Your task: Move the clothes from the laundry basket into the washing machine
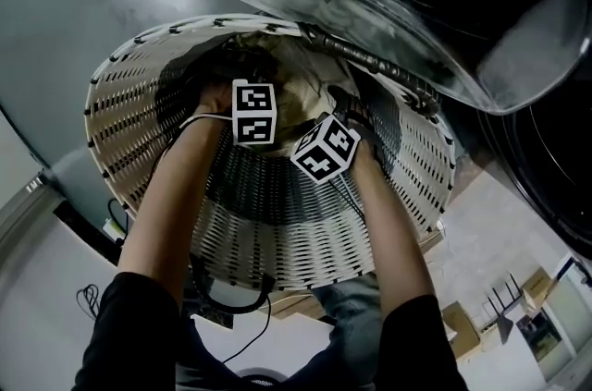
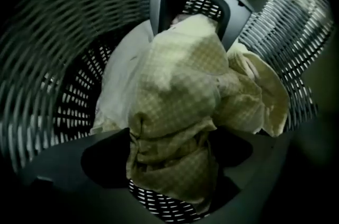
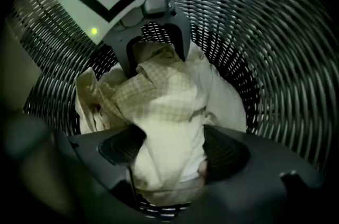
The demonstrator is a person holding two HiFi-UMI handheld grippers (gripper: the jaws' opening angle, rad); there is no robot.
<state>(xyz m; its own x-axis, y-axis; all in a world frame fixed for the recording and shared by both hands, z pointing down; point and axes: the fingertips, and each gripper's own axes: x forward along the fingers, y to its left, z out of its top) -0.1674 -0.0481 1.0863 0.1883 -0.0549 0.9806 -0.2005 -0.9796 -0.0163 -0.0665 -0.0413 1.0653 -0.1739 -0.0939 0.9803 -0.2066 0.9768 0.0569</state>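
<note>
Now, tagged left gripper (image 2: 169, 157) astride cloth (image 2: 177, 80)

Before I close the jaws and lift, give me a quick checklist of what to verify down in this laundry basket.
1. Cloth between the left gripper jaws: ok, the checked cloth fills the gap.
2. Cloth between the right gripper jaws: ok, a pale fold sits there.
3. Grip made: not ok, both pairs of jaws stand apart.
4. White garment free of the checked cloth: cannot tell, it lies partly under it.
5. Way out of the basket: cannot tell, the glass door overhangs its far rim.
</note>
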